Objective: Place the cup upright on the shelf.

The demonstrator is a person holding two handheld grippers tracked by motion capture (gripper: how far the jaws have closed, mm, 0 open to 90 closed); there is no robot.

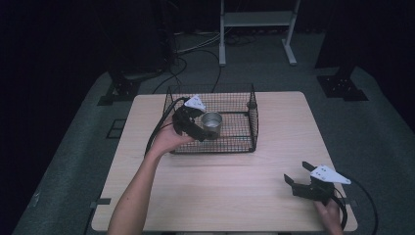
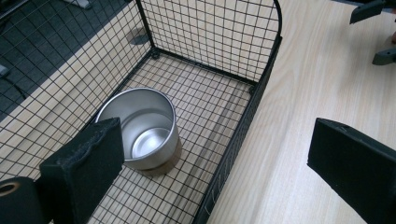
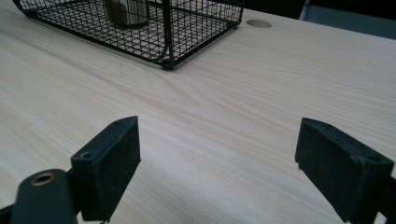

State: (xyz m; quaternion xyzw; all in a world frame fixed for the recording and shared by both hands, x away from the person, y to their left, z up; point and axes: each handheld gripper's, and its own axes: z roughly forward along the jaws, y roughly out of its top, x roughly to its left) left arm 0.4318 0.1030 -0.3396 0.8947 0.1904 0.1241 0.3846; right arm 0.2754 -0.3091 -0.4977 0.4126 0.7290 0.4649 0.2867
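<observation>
A steel cup [image 1: 212, 122] stands upright and empty inside a black wire basket [image 1: 244, 145] at the middle of the table. My left gripper [image 1: 205, 131] hovers over the basket's front left part, open, its jaws spread wide beside the cup. In the left gripper view the cup [image 2: 142, 128] sits just past the left jaw, and the basket's wall [image 2: 238, 135] runs between the jaws. My right gripper [image 1: 297, 172] rests open near the table's front right corner, over bare wood. The right gripper view has the basket [image 3: 187, 32] far ahead with the cup [image 3: 126, 11] behind its mesh.
The light wooden table [image 1: 244, 191] has a small round hole [image 3: 258, 23] near its far side. Beyond the table lie floor cables [image 1: 195, 54] and a white frame's legs [image 1: 222, 44]. Black stands [image 1: 342, 85] flank the back corners.
</observation>
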